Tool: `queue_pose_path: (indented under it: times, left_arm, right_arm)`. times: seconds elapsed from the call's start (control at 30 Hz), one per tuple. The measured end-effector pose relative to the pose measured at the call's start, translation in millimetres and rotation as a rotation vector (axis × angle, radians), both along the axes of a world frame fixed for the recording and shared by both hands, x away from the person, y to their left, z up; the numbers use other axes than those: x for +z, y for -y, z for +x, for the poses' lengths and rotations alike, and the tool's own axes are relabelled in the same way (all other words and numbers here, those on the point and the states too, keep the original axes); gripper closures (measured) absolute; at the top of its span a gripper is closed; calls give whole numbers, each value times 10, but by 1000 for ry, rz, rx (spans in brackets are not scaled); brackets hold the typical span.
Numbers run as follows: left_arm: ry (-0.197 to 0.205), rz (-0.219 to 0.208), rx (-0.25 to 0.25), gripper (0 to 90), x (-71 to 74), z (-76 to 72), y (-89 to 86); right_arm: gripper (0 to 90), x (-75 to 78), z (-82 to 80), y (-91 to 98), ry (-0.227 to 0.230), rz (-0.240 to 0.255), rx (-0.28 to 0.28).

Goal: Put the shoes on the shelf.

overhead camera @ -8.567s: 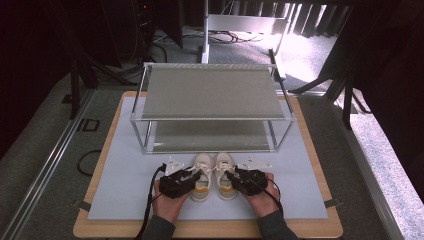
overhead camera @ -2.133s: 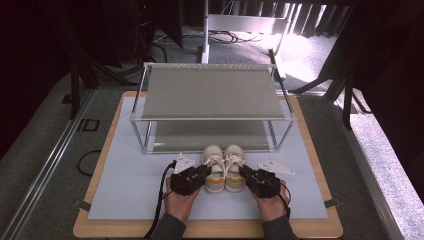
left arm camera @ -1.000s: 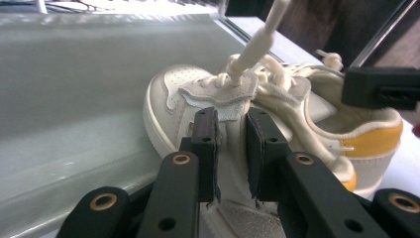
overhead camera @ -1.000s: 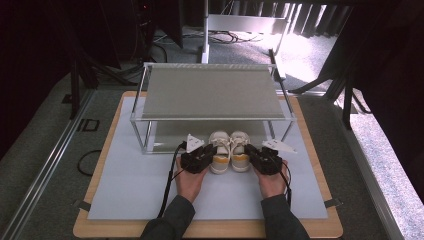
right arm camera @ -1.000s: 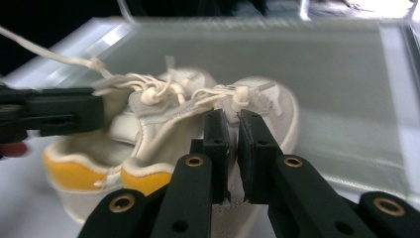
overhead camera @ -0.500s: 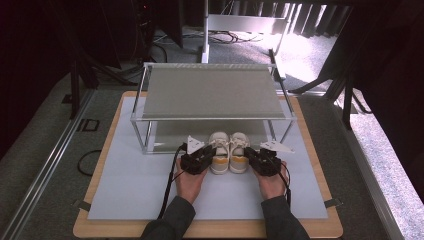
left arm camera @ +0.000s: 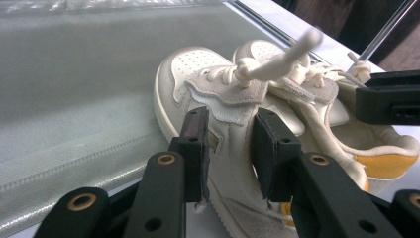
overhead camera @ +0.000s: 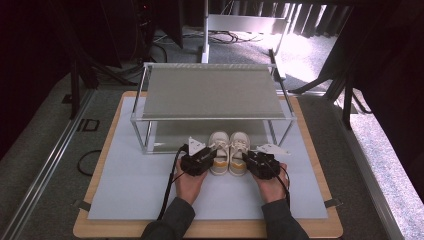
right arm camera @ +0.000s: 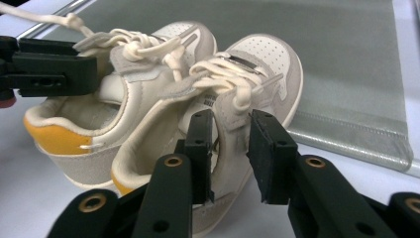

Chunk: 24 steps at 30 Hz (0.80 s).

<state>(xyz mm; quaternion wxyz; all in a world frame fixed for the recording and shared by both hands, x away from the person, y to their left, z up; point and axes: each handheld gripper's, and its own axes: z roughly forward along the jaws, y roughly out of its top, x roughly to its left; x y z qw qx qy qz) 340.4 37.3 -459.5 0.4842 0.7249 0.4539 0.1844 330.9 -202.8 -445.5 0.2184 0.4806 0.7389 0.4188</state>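
Shoes [overhead camera: 229, 152]: small cream pair, yellow heels, side by side on the white mat [overhead camera: 125, 190], toes pointing under the front edge of the wire rack [overhead camera: 212, 95], heels toward the person.

Left gripper [left arm camera: 229, 148] straddles the outer collar wall of the left shoe [left arm camera: 213, 124]. Its jaws have just been opening. The wall sits between the pads, with a visible gap on the right pad's side, so it's no longer a clamp. Right gripper [right arm camera: 230, 153] mirrors that on the right shoe [right arm camera: 247, 99]: jaws have just been opening, with the collar wall between them and light showing beside the right pad. Both loosened, neither pinching.

High view: left gripper [overhead camera: 199, 161] just left of the pair, right gripper [overhead camera: 261, 164] just right of it, a hand behind each, forearms entering from the bottom edge. Cables trail back toward the person.

Laces are tied; one loose end sticks up over the left shoe in the left gripper view.

The rack has a grey mesh top shelf and a grey lower shelf; the toes sit just over the lower shelf's front edge. The mat lies on a wooden board [overhead camera: 200, 230].
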Motion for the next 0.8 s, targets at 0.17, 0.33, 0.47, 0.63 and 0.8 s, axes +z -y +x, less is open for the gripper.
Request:
queue_pose_path:
  times: [0.17, 0.33, 0.47, 0.63, 0.8]
  left_arm:
    - [-10, -2, 1, 638, -16, 5, 0]
    - [-29, 4, 7, 612, -62, 18, 23]
    - [-46, -11, 16, 641, -69, 37, 27]
    - [-47, -17, 23, 709, -55, 37, 44]
    - [-44, -50, 42, 728, -52, 56, 60]
  right_arm:
    - [647, -28, 0, 13, -24, -9, -15]
    - [665, 12, 36, -17, -75, -23, -6]
    - [733, 16, 58, -1, -97, -9, -6]
    - [800, -13, 14, -21, -54, 2, -18]
    - [807, -35, 13, -12, -33, 41, -31]
